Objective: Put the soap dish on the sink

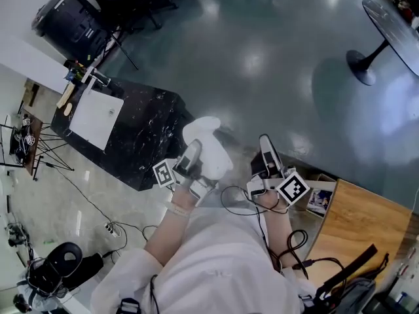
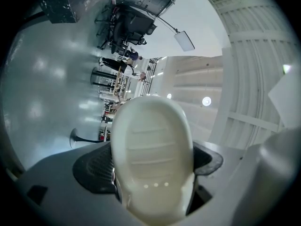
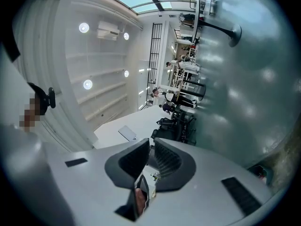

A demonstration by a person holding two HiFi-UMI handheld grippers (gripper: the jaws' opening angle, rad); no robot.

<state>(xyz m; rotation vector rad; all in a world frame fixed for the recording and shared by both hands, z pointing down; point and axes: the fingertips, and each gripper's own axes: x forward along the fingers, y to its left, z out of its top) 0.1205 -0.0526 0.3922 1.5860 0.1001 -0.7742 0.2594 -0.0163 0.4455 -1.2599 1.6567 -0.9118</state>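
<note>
- The left gripper (image 2: 151, 171) is pinching the white soap dish (image 2: 153, 140), jaws clamping it from either side and holding it in the air close to the person's body.
- The right gripper (image 3: 150, 160) is hanging just beside it, jaws drawn almost together and gripping nothing.
- Further off, the white sink (image 1: 95, 118) is sitting in the black marble counter (image 1: 147, 133), well apart from the dish.
- This is looking like the carry step. The next move is calling for closing that gap, then a level set-down on the sink.
</note>
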